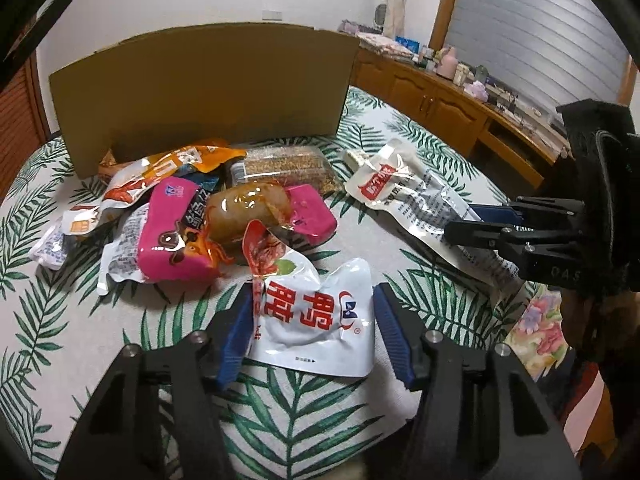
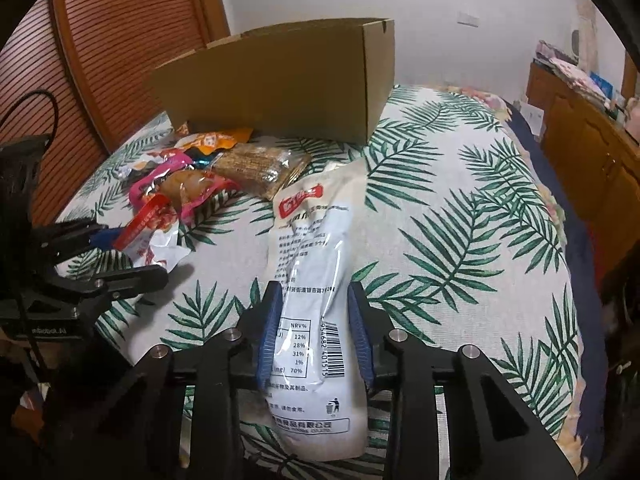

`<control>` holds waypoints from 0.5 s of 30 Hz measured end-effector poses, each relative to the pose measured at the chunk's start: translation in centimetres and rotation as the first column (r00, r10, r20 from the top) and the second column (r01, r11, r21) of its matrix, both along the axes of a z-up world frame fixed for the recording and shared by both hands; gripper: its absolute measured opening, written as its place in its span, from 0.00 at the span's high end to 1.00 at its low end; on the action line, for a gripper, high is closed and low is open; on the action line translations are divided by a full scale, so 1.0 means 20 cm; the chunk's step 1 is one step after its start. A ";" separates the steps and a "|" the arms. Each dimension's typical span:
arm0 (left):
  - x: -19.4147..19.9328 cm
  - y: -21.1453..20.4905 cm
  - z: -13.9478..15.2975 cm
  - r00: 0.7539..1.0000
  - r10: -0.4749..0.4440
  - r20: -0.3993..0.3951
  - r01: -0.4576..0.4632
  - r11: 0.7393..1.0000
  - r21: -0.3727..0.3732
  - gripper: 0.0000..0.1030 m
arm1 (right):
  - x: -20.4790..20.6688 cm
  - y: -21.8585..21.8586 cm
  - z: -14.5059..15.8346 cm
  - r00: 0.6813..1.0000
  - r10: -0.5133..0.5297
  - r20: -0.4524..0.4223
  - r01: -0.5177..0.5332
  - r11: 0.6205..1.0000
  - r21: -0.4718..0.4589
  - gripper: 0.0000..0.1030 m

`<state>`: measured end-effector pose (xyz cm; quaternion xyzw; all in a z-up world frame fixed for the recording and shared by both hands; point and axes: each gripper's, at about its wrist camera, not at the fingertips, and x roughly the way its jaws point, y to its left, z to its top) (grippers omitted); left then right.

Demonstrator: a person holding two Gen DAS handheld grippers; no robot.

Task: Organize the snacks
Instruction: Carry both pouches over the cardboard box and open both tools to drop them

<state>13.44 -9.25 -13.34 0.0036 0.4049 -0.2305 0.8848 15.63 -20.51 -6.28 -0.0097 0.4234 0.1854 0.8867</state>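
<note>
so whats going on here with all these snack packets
A person with a gripper in each hand is sorting snacks on a leaf-print cloth. The left gripper straddles a white packet with red characters. The right gripper is shut on a long white pouch. The rest lie heaped before a cardboard box.

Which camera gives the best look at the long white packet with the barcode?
The right wrist view: the long white packet runs up the middle, barcode and print readable, between the right claw's pads. The left wrist view shows it sideways at the right, partly hidden.
</note>
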 end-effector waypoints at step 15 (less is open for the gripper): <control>-0.03 0.05 0.13 0.998 0.024 0.066 -0.018 0.997 -0.078 0.44 | -0.02 0.00 0.04 0.999 0.001 0.036 -0.001 1.000 0.000 0.74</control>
